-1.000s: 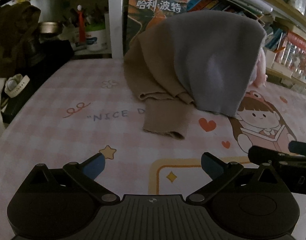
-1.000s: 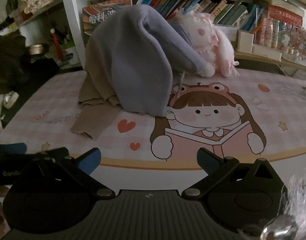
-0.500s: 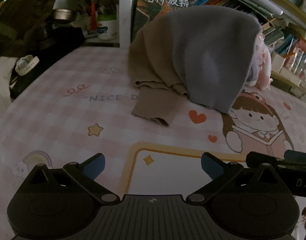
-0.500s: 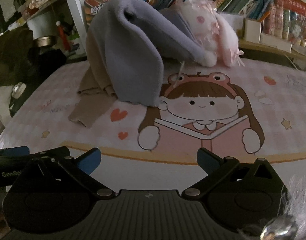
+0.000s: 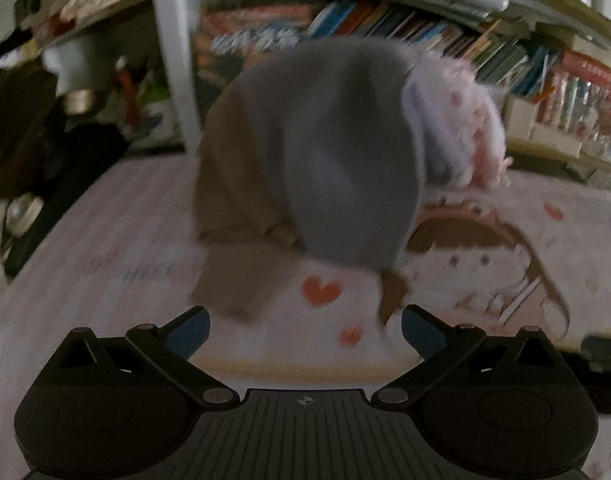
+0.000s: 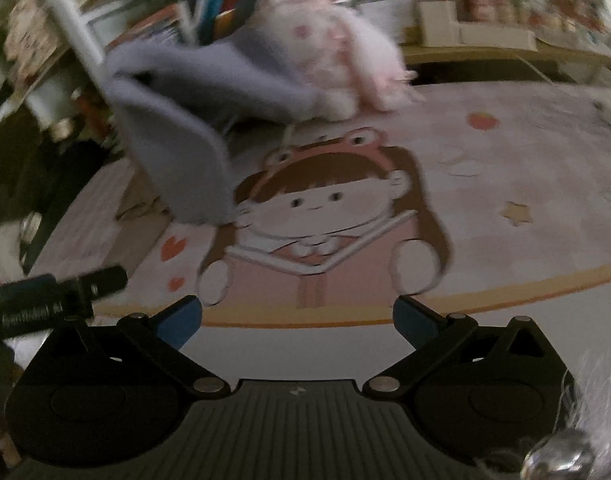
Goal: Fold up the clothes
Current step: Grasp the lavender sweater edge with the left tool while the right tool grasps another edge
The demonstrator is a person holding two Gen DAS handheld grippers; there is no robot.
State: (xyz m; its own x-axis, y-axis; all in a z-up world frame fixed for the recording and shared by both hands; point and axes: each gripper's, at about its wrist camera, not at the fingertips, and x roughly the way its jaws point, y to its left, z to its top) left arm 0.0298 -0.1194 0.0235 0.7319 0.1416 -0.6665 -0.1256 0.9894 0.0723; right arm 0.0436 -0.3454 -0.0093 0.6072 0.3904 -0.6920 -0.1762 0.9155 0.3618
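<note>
A grey-lilac fleece garment (image 5: 345, 152) (image 6: 177, 132) lies heaped at the back of the pink cartoon mat (image 5: 105, 240) (image 6: 505, 152), draped over a tan garment (image 5: 233, 208) whose sleeve end (image 5: 237, 284) reaches toward me. My left gripper (image 5: 303, 328) is open and holds nothing, just short of that sleeve. My right gripper (image 6: 297, 316) is open too, over the printed girl with a book (image 6: 317, 216), to the right of the pile. Both views are motion-blurred.
A pink-white plush rabbit (image 5: 461, 128) (image 6: 345, 56) sits behind the clothes. Shelves of books (image 5: 445, 36) run along the back. Dark clutter (image 5: 21, 140) lies off the mat's left edge. The left gripper's body (image 6: 53, 300) shows at the right wrist view's left.
Both grippers have swung right and come closer to the clothes pile; the tan sleeve now lies just beyond the left fingertips. Both stayed open. The clothes have not moved.
</note>
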